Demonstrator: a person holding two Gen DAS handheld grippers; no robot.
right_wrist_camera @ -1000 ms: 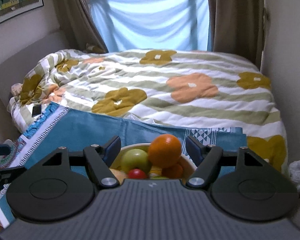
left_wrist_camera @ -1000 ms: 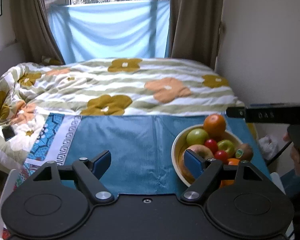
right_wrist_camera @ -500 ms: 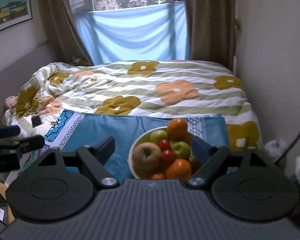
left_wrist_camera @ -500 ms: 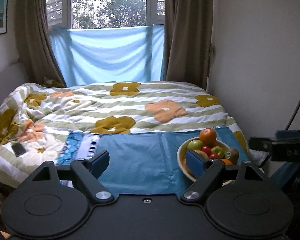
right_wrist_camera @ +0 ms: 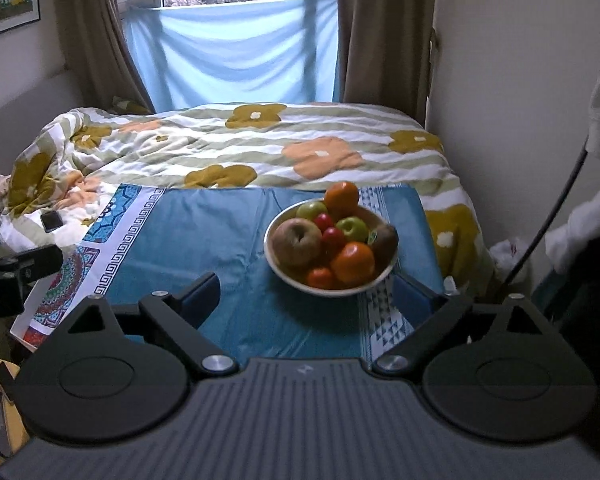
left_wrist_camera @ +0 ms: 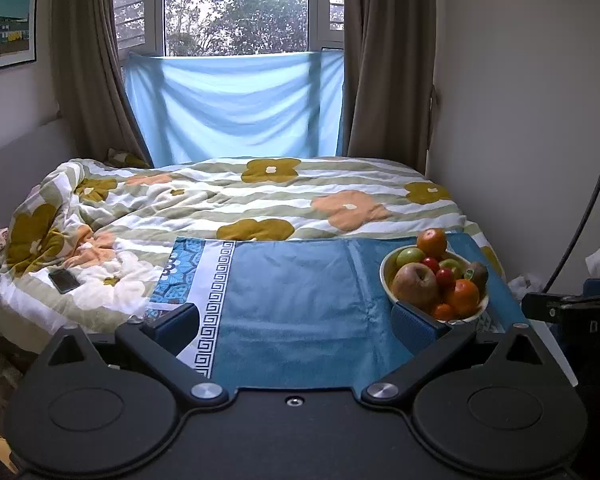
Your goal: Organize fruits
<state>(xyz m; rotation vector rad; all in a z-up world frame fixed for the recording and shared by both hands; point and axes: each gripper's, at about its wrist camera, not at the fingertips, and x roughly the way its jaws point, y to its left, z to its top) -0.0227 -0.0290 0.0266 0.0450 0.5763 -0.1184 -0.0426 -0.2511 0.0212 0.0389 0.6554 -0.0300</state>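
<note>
A cream bowl stands on the blue cloth spread over the bed. It is heaped with a brownish apple, two oranges, green apples, small red fruits and a kiwi. In the left wrist view the bowl sits at the right, just beyond my right-hand finger. My left gripper hangs over the bare cloth, its jaws opening with nothing between them. My right gripper is short of the bowl, jaws opening and empty.
A flowered quilt covers the bed beyond the cloth. A phone lies on it at the left. The wall runs close along the right side, with a dark cable and white cloth hanging there. A curtained window is at the back.
Both grippers have pulled back and risen away from the bowl, which now looks smaller and farther. Both pairs of jaws have spread wider. The bowl has not moved.
</note>
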